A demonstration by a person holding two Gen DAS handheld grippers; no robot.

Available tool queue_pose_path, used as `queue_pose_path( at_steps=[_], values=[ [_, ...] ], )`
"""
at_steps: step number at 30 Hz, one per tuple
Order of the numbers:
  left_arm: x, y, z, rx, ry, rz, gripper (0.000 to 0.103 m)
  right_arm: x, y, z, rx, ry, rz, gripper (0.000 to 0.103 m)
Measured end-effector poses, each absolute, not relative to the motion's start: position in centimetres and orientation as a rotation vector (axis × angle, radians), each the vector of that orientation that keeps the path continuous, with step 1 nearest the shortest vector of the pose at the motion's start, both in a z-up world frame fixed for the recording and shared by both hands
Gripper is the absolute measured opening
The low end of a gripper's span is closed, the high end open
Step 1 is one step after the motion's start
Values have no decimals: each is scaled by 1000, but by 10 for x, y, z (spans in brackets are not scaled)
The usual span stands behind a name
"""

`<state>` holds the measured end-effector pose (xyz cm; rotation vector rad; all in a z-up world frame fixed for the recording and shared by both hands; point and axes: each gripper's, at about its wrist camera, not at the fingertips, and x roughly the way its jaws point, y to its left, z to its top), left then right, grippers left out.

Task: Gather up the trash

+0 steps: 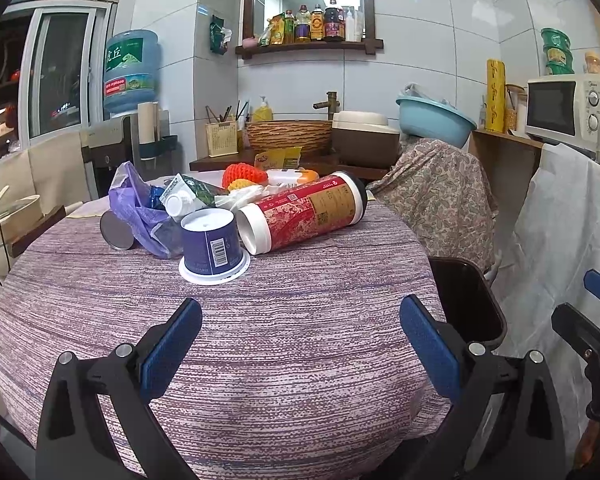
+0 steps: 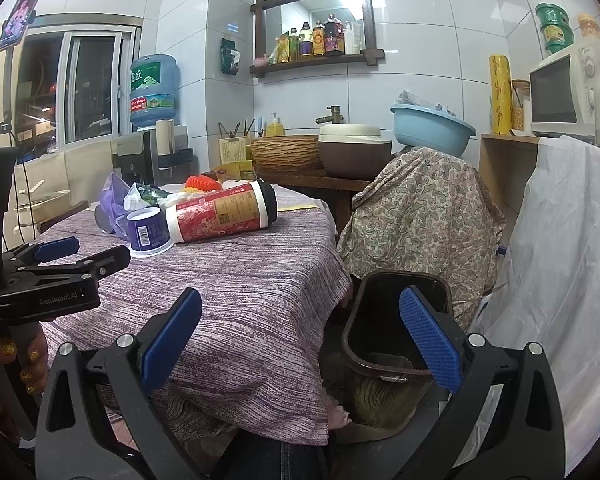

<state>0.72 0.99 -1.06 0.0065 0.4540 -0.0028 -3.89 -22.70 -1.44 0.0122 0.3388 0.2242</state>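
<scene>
Both jaws apart, holding nothing; the red canister [image 1: 304,212] lies far across the desk [image 1: 220,340], long axis left-right, nearer the left gripper [image 1: 300,344]

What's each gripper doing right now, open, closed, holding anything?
Left gripper: open, holding nothing.
Right gripper: open, holding nothing.

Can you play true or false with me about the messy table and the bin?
1. The red canister lies on its side. True.
2. The blue cup stands right way up. False: it is upside down.
3. The left gripper holds the cup. False: it is open and empty.
4. The dark bin stands on the floor beside the table. True.
5. The right gripper is shut. False: its fingers are spread open.
</scene>
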Motion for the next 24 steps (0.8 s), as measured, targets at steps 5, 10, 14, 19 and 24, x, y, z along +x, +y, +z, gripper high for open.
queue_pose_path(
  at_steps=[5,10,14,19,24],
  values=[
    [9,11,-11,6,463,0,98,-37,-226,-16,8,345,229,98],
    [14,16,-14,4,490,7,98,-28,-222,-20,3,378,254,98],
    [19,29,-17,-4,519,35,98,-17,-211,-23,-22,405,301,98],
    [31,54,-14,-8,564,68,98,7,-184,-27,-80,454,398,98],
    [56,82,-6,-12,596,52,98,33,-158,-30,-112,491,465,98]
  ],
)
